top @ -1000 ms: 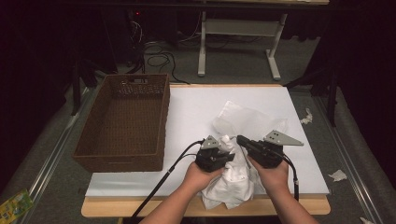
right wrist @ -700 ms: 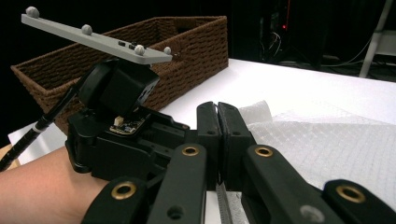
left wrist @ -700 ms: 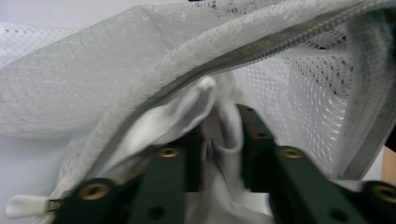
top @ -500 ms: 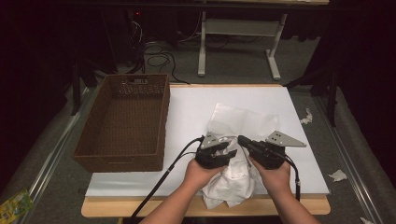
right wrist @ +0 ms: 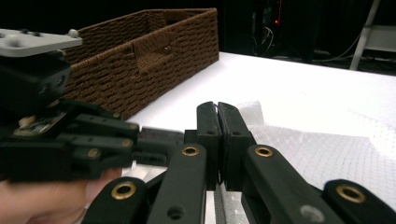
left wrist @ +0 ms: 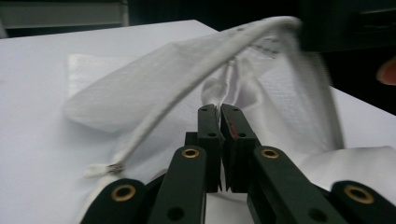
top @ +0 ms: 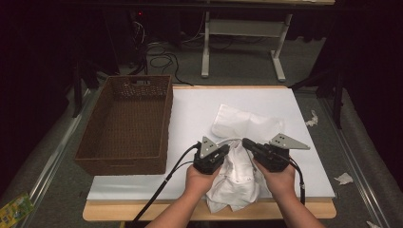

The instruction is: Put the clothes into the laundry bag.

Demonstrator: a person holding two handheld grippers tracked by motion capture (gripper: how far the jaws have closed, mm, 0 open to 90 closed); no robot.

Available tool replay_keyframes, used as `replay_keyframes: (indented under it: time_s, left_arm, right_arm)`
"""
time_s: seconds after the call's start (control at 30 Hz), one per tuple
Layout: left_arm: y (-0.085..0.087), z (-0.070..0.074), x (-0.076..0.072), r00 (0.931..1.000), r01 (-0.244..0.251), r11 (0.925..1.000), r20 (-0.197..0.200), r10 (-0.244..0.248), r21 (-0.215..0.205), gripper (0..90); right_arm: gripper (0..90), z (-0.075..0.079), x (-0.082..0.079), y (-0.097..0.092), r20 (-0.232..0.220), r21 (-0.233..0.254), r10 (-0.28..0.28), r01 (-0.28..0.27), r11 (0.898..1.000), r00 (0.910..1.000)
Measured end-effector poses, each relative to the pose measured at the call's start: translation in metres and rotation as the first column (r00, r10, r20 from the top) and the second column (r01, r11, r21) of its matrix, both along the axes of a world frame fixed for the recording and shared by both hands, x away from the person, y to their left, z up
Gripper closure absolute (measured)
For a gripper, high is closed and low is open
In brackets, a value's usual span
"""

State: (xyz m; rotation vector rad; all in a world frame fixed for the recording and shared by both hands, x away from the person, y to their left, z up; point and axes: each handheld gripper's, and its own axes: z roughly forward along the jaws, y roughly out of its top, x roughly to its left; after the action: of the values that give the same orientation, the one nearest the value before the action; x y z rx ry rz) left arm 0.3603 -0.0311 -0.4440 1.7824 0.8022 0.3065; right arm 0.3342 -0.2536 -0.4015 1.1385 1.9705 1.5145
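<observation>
White worktop (top: 199,109), dark room behind. White garment (top: 237,142) bunched at near edge, long axis running away from person. Left gripper (top: 222,151) just closed on fold; right gripper (top: 247,144) clamped on cloth alongside. Basket (top: 128,123) left.

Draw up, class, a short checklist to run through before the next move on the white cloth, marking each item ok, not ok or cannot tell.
1. Left gripper jaws closed on the white cloth: ok; they have just closed, with a fold between the tips.
2. Right gripper jaws shut: ok; cloth pinched between them: cannot tell.
3. Cloth lies wholly on the white table top: not ok, its near end hangs over the front edge.
4. Wicker basket open and apart from the cloth: ok.
5. Drawstring free of the jaws: ok.
</observation>
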Motion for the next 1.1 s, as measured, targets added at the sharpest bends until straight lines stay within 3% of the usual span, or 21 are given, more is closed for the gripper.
replay_keyframes:
  time_s: [0.03, 0.1, 0.17, 0.23, 0.27, 0.3, 0.33, 0.43, 0.5, 0.57, 0.6, 0.67, 0.7, 0.73, 0.77, 0.8, 0.83, 0.9, 1.0, 1.03, 1.1]
  left_arm:
    - [-0.007, -0.001, 0.002, 1.0, 0.001, 0.9997, -0.002, -0.001, 0.024, 87.8]
    - [-0.009, -0.002, 0.007, 0.9998, -0.007, 0.9998, -0.017, 0.007, 0.02, 84.3]
    - [-0.008, -0.002, 0.01, 0.9995, -0.009, 0.9999, -0.031, 0.01, 0.014, 72.5]
    - [0.003, -0.001, 0.007, 0.9997, 0.006, 0.9997, -0.023, -0.007, -0.026, 63.4]
    - [0.003, -0.001, 0.007, 0.9997, 0.006, 0.9997, -0.023, -0.007, -0.026, 58.8]
    - [0.013, 0.0, 0.001, 0.9997, 0.015, 0.998, -0.018, -0.016, -0.062, 55.8]
    - [0.013, 0.0, 0.001, 0.9997, 0.015, 0.998, -0.018, -0.016, -0.062, 52.5]
    - [0.025, 0.0, -0.014, 0.9978, 0.046, 0.9906, -0.041, -0.052, -0.129, 44.8]
    - [0.025, -0.002, -0.021, 0.9916, 0.085, 0.9846, -0.084, -0.099, -0.153, 36.1]
    - [0.012, -0.004, -0.031, 0.9779, 0.148, 0.9783, -0.127, -0.166, -0.145, 30.9]
    - [0.012, -0.004, -0.031, 0.9779, 0.148, 0.9783, -0.127, -0.166, -0.145, 31.9]
    - [0.001, -0.007, -0.03, 0.9632, 0.183, 0.9803, -0.186, -0.194, -0.074, 36.8]
    - [-0.005, -0.01, -0.028, 0.9595, 0.185, 0.9825, -0.212, -0.185, -0.021, 53.3]
    - [-0.005, -0.01, -0.028, 0.9595, 0.185, 0.9825, -0.212, -0.185, -0.021, 65.0]
    - [-0.006, -0.011, -0.028, 0.9615, 0.18, 0.9837, -0.211, -0.176, -0.003, 65.0]
    - [-0.006, -0.012, -0.026, 0.9614, 0.181, 0.9834, -0.212, -0.176, 0.008, 75.5]
    - [-0.005, -0.011, -0.024, 0.9656, 0.169, 0.9855, -0.203, -0.163, 0.014, 83.2]
    - [0.0, -0.004, -0.02, 0.9818, 0.121, 0.9926, -0.15, -0.117, 0.017, 83.9]
    - [0.009, 0.009, -0.01, 0.9961, 0.028, 0.9996, -0.084, -0.028, -0.007, 84.3]
    - [0.011, 0.014, -0.004, 0.9985, -0.017, 0.9997, -0.053, 0.016, -0.02, 84.2]
    - [0.013, 0.021, 0.003, 0.9962, -0.087, 0.9948, -0.008, 0.086, -0.054, 84.3]
  right_arm:
    - [89.3, 0.0, 0.0, 0.0, -0.003, 0.0, -0.001, 0.001, 1.0, 1.0]
    - [89.3, -0.001, 0.001, 0.0, -0.002, -0.004, 0.0, 0.0, 1.0, 1.0]
    - [89.3, 0.0, 0.0, 0.0, 0.001, -0.007, 0.001, -0.001, 1.0, 1.0]
    - [89.3, 0.001, -0.002, -0.002, 0.004, -0.003, 0.0, 0.0, 1.0, 1.0]
    - [89.3, 0.001, -0.002, -0.002, 0.004, -0.003, 0.0, 0.0, 1.0, 1.0]
    - [89.3, 0.001, -0.002, -0.004, 0.005, -0.003, -0.002, 0.002, 1.0, 1.0]
    - [89.3, 0.001, -0.002, -0.004, 0.005, -0.003, -0.002, 0.002, 1.0, 1.0]
    - [89.3, 0.0, -0.001, -0.005, 0.002, -0.009, -0.003, 0.003, 1.0, 1.0]
    - [89.3, 0.0, -0.001, -0.005, 0.001, -0.012, -0.004, 0.004, 1.0, 1.0]
    - [89.3, 0.0, -0.001, -0.004, 0.002, -0.016, -0.006, 0.006, 1.0, 1.0]
    - [89.3, 0.0, -0.001, -0.004, 0.002, -0.016, -0.006, 0.006, 1.0, 1.0]
    - [89.3, 0.0, -0.002, -0.002, 0.003, -0.015, -0.005, 0.005, 1.0, 1.0]
    - [89.3, 0.0, -0.002, -0.001, 0.006, -0.018, -0.004, 0.004, 1.0, 1.0]
    - [89.3, 0.0, -0.002, -0.001, 0.006, -0.018, -0.004, 0.004, 1.0, 1.0]
    - [89.3, 0.0, -0.002, -0.001, 0.005, -0.02, -0.006, 0.006, 1.0, 1.0]
    - [89.3, 0.0, -0.003, -0.001, 0.005, -0.021, -0.004, 0.004, 1.0, 1.0]
    - [89.3, 0.0, -0.003, -0.001, 0.002, -0.02, -0.003, 0.003, 1.0, 1.0]
    - [89.3, 0.0, -0.003, -0.002, 0.005, -0.02, 0.001, -0.001, 1.0, 1.0]
    - [89.3, 0.0, -0.004, -0.002, 0.004, -0.018, 0.0, 0.0, 1.0, 1.0]
    - [89.3, 0.0, -0.004, -0.002, 0.003, -0.018, 0.0, 0.0, 1.0, 1.0]
    - [89.3, 0.0, -0.005, -0.001, 0.005, -0.016, 0.004, -0.004, 1.0, 1.0]
